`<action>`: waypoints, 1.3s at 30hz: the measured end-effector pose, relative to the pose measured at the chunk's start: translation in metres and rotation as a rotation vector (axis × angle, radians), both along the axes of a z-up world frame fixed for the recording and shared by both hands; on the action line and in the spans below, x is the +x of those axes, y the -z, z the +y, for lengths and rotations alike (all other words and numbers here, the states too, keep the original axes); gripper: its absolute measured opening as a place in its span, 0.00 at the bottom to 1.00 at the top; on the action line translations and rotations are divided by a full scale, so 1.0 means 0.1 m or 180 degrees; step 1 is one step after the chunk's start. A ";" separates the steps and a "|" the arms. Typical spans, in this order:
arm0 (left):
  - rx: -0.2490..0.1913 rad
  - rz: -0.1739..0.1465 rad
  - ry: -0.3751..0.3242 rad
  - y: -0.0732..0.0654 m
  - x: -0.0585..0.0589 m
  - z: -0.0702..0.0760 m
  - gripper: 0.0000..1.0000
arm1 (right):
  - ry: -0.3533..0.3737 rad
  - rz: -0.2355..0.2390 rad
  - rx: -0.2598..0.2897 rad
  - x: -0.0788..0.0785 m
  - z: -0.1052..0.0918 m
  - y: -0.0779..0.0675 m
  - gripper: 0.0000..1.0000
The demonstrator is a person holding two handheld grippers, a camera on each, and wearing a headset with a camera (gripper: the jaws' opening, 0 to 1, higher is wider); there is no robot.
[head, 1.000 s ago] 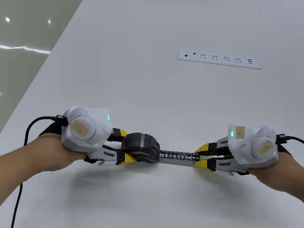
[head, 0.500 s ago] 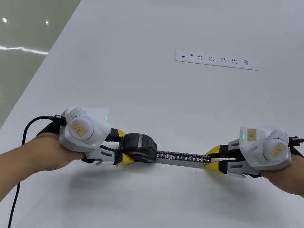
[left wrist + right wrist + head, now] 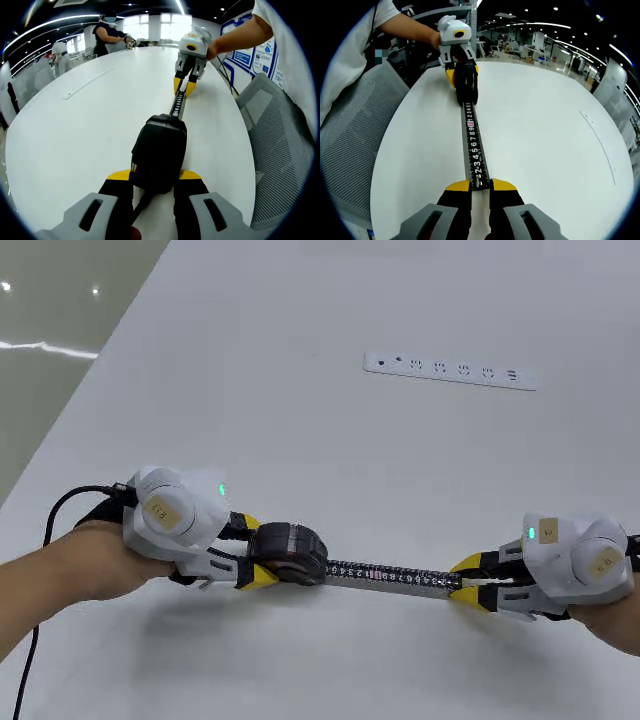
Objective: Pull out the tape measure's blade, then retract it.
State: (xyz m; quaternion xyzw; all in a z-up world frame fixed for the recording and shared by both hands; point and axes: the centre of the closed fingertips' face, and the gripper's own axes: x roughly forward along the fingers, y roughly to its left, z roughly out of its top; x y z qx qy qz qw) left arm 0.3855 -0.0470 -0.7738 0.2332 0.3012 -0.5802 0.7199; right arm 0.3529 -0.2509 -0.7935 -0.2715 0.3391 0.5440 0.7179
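- Tape measure case [image 3: 290, 552], black and rounded, is seen on the white table [image 3: 300, 420], near the front edge and left of centre in the head view.
- The case is clamped between the yellow-tipped jaws of the left gripper [image 3: 258, 550], with one jaw pressed against each side, so this gripper is closed around it.
- The blade [image 3: 390, 574] is drawn out of the case toward the right and is stretched straight, low over the table top. Whether it touches the surface cannot be told.
- The blade's free end is pinched by the right gripper [image 3: 463, 581], whose jaws are brought together on it with hardly any gap.
- In the right gripper view, black numerals are seen running along the blade from the jaws toward the case.
- The two grippers are held well apart, facing each other along the blade.
- A white power strip [image 3: 448, 370] is laid farther back on the table, well apart from the tape.
- A black cable [image 3: 50, 530] is seen trailing from the rear of the left gripper.
- A grey mesh chair [image 3: 280, 150] is placed just beside the table edge in the left gripper view.
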 end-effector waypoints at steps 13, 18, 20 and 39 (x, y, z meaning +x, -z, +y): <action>-0.0009 0.0008 -0.0013 0.00 0.00 -0.01 0.25 | 0.0024 0.0027 -0.0098 -0.02 -0.18 0.00 0.09; -0.0016 0.0008 -0.0012 0.00 0.00 -0.01 0.25 | 0.0036 0.0040 -0.0127 -0.05 -0.24 -0.03 0.09; -0.0016 0.0006 -0.0013 0.00 0.01 -0.01 0.25 | 0.0023 0.0031 -0.0152 -0.06 -0.26 -0.05 0.09; -0.0025 0.0003 -0.0006 -0.01 -0.01 -0.02 0.25 | 0.0036 0.0076 -0.0249 -0.09 -0.51 -0.05 0.09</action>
